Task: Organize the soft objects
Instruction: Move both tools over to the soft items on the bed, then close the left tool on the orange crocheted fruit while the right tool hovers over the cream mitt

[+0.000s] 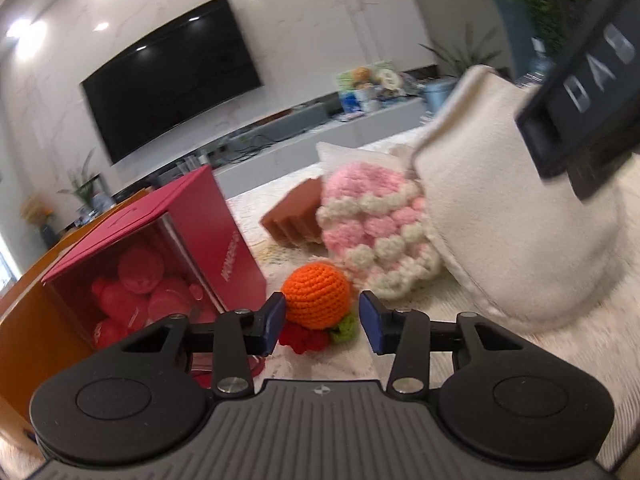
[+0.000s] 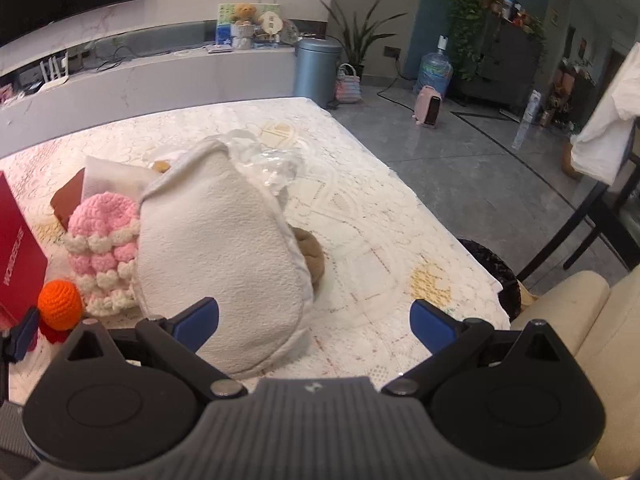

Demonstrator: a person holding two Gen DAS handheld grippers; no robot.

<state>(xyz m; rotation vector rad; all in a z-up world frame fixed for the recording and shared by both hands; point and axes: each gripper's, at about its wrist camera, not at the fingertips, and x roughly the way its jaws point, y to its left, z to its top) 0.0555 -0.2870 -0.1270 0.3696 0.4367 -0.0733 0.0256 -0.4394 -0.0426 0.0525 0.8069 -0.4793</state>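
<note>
An orange crochet ball (image 1: 316, 294) (image 2: 60, 306) rests on red and green crochet bits (image 1: 344, 328) on the lace-covered table. My left gripper (image 1: 323, 322) is open around its near side; the left pad is nearly at the ball and the right pad stands clear of it. A red box (image 1: 224, 232) lies on its side to the left with pink plush toys (image 1: 140, 276) inside. Behind the ball are a pink-and-white crochet hat (image 1: 372, 224) (image 2: 104, 240) and a white fleece pouch (image 1: 500, 220) (image 2: 220, 260). My right gripper (image 2: 316, 326) is wide open over the pouch's near end.
A brown ridged block (image 1: 296, 216) lies behind the hat, and a brown soft thing (image 2: 314, 256) shows under the pouch. A clear plastic bag (image 2: 272, 164) sits further back. The table's edge (image 2: 496, 280) runs along the right, with a cream sofa (image 2: 580, 320) beyond.
</note>
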